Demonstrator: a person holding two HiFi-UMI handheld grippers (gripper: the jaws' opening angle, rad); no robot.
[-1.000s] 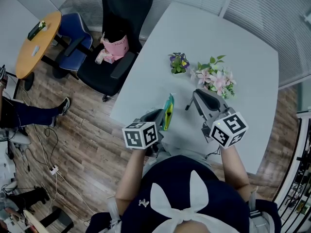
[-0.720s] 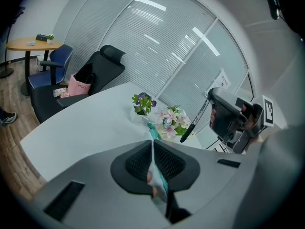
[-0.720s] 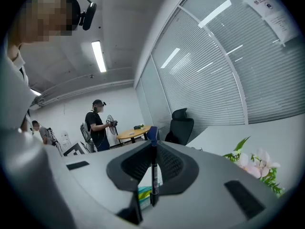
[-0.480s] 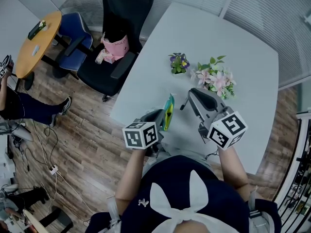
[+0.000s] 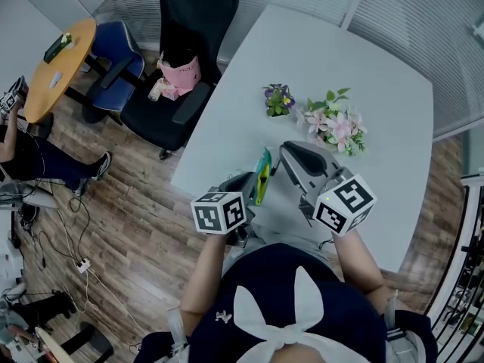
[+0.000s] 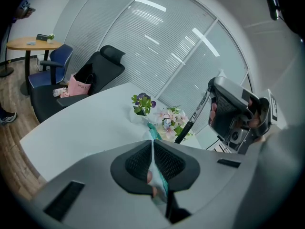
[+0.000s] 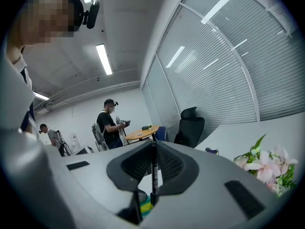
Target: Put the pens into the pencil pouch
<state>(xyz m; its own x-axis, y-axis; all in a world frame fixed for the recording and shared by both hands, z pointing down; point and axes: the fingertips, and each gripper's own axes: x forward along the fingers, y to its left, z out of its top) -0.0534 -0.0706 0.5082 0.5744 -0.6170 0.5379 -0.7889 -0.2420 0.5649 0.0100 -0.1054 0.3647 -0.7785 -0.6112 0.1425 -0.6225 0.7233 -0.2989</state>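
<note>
Two flower arrangements (image 5: 278, 99) (image 5: 336, 123) on white table (image 5: 333, 44) beside black chair (image 5: 185, 44), wood floor (image 5: 128, 225)

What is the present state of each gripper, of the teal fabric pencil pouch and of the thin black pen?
Left gripper: shut on the teal fabric pencil pouch.
Right gripper: shut on the thin black pen.
Teal fabric pencil pouch: held edge-on; open or zipped, cannot tell.
Thin black pen: held, apart from the pouch, not yet inside.
</note>
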